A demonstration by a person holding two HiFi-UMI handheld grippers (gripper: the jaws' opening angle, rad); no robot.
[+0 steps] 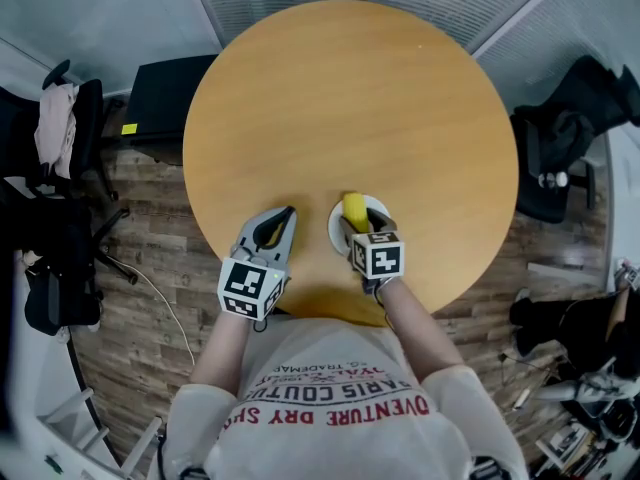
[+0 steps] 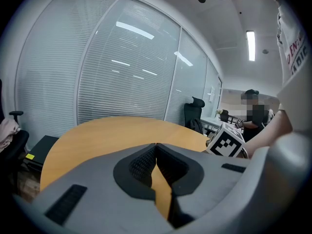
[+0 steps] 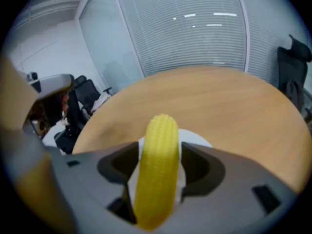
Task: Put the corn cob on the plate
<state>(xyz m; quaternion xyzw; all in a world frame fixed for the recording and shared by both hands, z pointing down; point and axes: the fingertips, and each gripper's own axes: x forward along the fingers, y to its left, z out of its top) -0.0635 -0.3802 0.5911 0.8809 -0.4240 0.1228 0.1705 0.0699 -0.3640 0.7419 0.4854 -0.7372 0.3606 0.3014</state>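
Note:
A yellow corn cob [image 3: 157,169] is clamped lengthwise between the jaws of my right gripper [image 3: 158,162], its tip pointing away from me. It hangs over a small white plate [image 3: 197,139] near the table's front edge; whether it touches the plate I cannot tell. From the head view the corn cob [image 1: 354,207] pokes out past the right gripper [image 1: 362,224] over the plate [image 1: 336,225]. My left gripper [image 1: 277,224] rests to the left of the plate, shut with nothing in it; in its own view the left gripper [image 2: 156,152] has its tips meeting.
The round wooden table [image 1: 350,98] holds only the plate. Office chairs [image 1: 560,138] stand on the right and another chair [image 1: 60,128] with cloth on the left. A dark cabinet [image 1: 160,93] sits by the table's left edge. A person [image 2: 253,113] sits in the background.

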